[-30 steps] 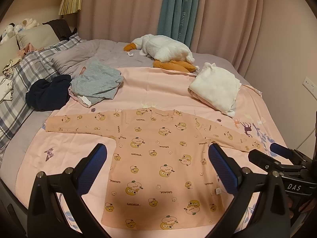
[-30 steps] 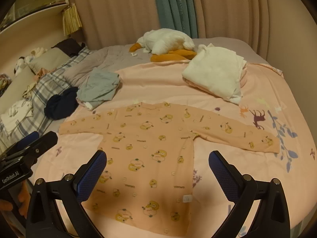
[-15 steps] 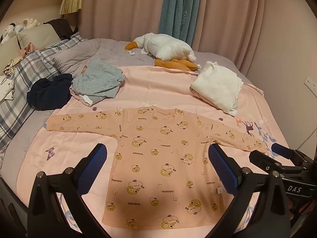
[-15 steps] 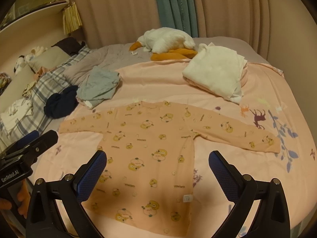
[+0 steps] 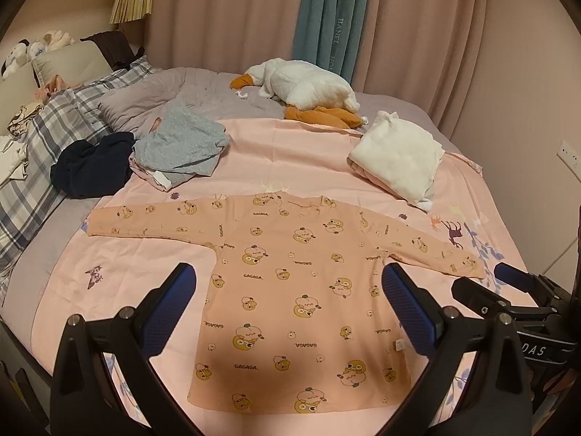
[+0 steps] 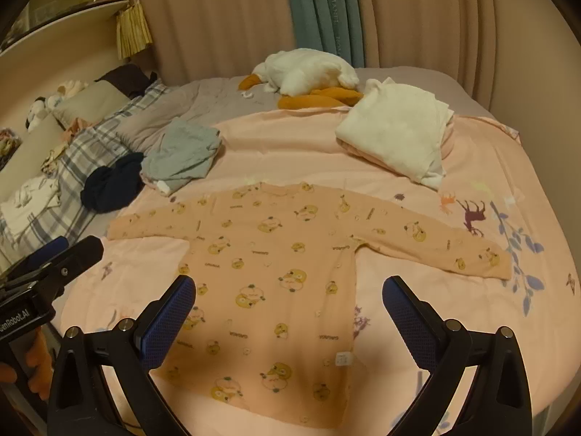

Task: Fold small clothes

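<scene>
Hardly anything shifting since last frames: am holding left gripper (image 5: 287,305) and right gripper (image 6: 288,305), fingers spread, grasping nothing, above flat peach duck-print long-sleeved top (image 5: 290,283); first fold not started.

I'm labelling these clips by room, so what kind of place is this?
Most likely a home bedroom: a bed with a plaid pillow, floor-length curtains behind it, and a plush goose lying near the far edge.

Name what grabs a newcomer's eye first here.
The peach cartoon-print shirt lies flat, sleeves spread, in the middle of the pink sheet. Behind it, a white plush goose sprawls near the curtains. Both hand-held grippers, left and right, hover open over the shirt.
</scene>
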